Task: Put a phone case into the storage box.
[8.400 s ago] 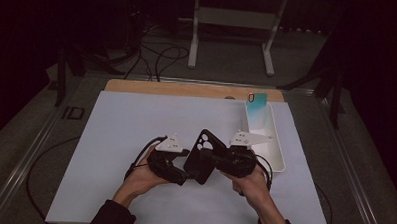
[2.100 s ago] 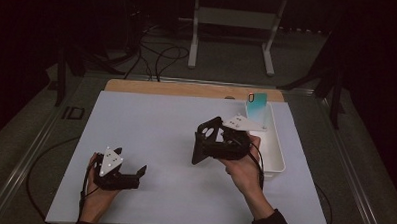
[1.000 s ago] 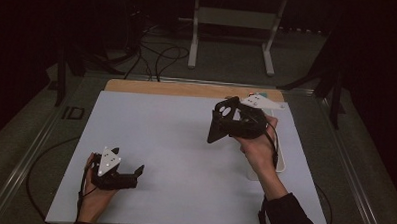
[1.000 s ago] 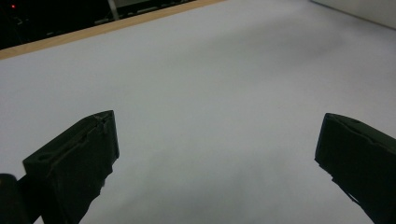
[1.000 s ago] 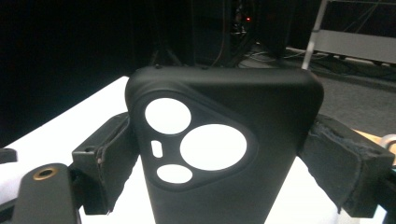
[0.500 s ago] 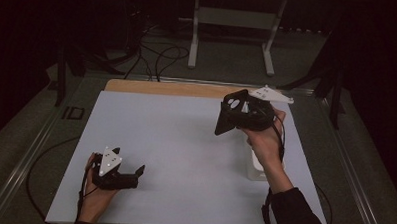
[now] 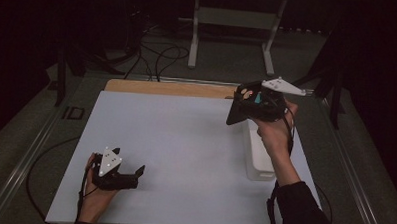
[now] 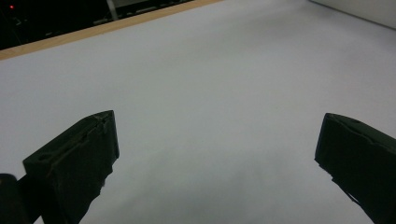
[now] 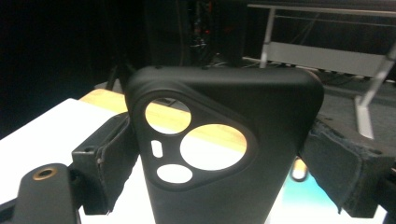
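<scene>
Down at the near edge, the left gripper rests low on the white table, jaws spread wide with nothing but bare surface between them. Farther out, the right gripper is raised above the far end of the white tray, jaws clamped on a black phone case. The case stands upright between the pads, squeezed at both side edges, its camera cutouts showing the wooden table edge through them. This looks like a carry to the tray, so the sound approach is a level wrist, steady pressure, then a slow descent until the case sits inside the walls before the jaws part.
</scene>
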Demonstrator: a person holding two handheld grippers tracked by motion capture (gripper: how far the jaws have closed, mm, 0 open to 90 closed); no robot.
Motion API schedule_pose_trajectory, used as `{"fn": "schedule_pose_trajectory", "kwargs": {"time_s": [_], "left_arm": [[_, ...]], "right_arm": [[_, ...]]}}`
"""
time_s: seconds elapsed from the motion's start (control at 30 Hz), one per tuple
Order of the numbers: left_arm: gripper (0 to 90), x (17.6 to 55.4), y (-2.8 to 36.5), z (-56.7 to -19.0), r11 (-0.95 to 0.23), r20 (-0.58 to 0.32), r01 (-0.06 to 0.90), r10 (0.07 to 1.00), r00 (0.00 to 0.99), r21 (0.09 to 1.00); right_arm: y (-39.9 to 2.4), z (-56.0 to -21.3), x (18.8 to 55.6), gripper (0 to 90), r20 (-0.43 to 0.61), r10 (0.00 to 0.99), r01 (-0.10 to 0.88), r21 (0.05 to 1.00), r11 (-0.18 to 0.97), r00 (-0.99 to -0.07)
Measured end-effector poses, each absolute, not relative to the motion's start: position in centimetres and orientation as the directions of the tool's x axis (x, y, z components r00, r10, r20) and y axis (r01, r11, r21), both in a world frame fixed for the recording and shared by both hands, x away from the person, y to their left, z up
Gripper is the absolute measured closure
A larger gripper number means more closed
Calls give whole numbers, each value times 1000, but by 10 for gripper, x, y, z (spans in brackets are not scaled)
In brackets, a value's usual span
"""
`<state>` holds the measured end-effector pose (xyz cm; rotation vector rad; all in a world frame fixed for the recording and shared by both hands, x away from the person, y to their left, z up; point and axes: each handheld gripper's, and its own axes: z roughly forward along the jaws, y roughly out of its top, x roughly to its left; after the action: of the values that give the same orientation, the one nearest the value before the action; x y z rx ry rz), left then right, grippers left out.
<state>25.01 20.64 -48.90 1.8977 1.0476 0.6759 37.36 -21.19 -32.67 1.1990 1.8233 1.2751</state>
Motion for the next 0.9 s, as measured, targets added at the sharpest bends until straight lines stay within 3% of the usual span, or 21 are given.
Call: {"fn": "schedule_pose_trajectory", "kwargs": {"time_s": [0.9], "left_arm": [[0, 250, 206, -489, -295, 56, 405, 860, 507, 866]], "right_arm": [[-267, -342, 411, 141, -9, 980, 394, 915, 88, -199]]}}
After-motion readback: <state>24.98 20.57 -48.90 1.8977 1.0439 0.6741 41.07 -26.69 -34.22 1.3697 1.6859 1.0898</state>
